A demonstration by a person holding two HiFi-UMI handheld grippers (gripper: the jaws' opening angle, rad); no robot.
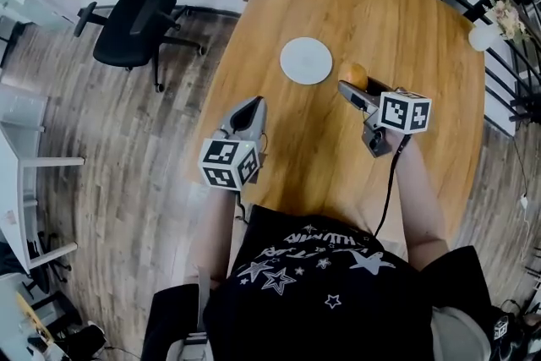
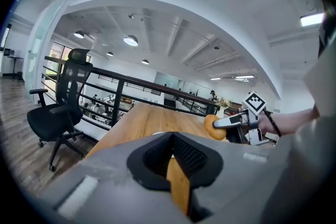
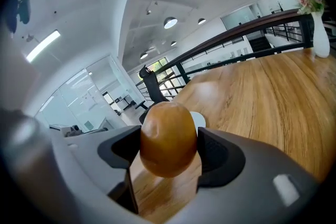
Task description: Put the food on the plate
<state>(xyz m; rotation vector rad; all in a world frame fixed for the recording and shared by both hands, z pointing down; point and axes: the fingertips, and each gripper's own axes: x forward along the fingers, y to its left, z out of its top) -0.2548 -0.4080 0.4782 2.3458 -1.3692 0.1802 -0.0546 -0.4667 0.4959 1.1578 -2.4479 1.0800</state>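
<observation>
A round golden-brown bun (image 3: pixel 168 139) sits squeezed between the dark pads of my right gripper (image 3: pixel 169 150), which is shut on it. In the head view that bun (image 1: pixel 356 74) and my right gripper (image 1: pixel 354 85) are just right of the white round plate (image 1: pixel 306 61) in the middle of the wooden table. Part of the plate (image 3: pixel 199 120) shows behind the bun. My left gripper (image 1: pixel 251 106) hovers near the table's left edge, jaws together with nothing in them. From the left gripper view (image 2: pixel 172 138) the bun (image 2: pixel 213 127) shows ahead to the right.
The oval wooden table (image 1: pixel 406 21) has a white vase with flowers (image 1: pixel 486 34) at its far right edge. A black office chair (image 1: pixel 133 21) stands on the floor to the left. Black railings run behind the table.
</observation>
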